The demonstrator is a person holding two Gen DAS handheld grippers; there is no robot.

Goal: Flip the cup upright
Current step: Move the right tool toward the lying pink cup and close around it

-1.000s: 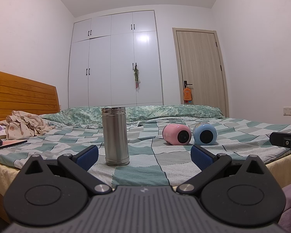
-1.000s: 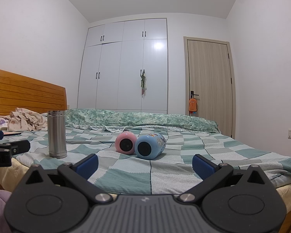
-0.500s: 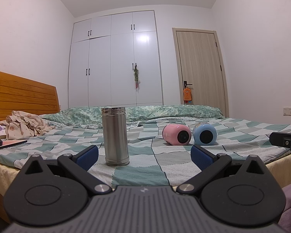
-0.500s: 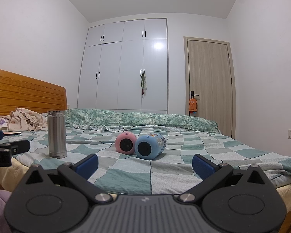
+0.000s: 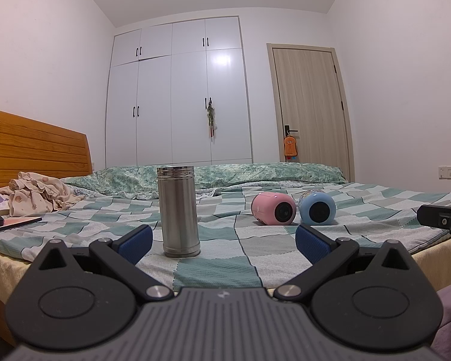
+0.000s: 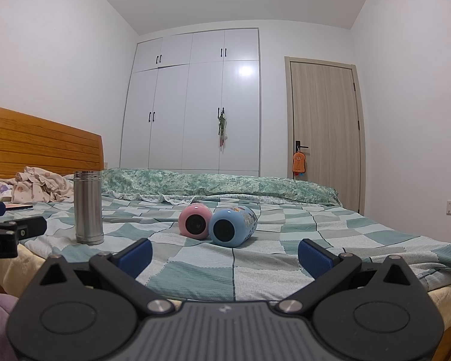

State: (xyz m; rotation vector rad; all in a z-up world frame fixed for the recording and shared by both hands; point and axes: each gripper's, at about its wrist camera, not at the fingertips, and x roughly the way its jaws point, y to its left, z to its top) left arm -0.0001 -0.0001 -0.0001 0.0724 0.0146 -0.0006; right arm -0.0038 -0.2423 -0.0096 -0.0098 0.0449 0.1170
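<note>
Jaws of both the left gripper (image 5: pixel 222 237) and the right gripper (image 6: pixel 224 252) are held apart, empty. Pink cup (image 6: pixel 194 221) lies touching blue cup (image 6: pixel 233 225); rolling on the soft bed (image 6: pixel 255 267) is risked if either is nudged.

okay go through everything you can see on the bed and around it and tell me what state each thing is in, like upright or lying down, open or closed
Steel flask: upright on the bed.
Pink cup: lying on its side.
Blue cup: lying on its side, right beside the pink one.
Left claw: open, holding nothing.
Right claw: open, holding nothing.
Wardrobe doors: closed.
Room door: closed.
</note>
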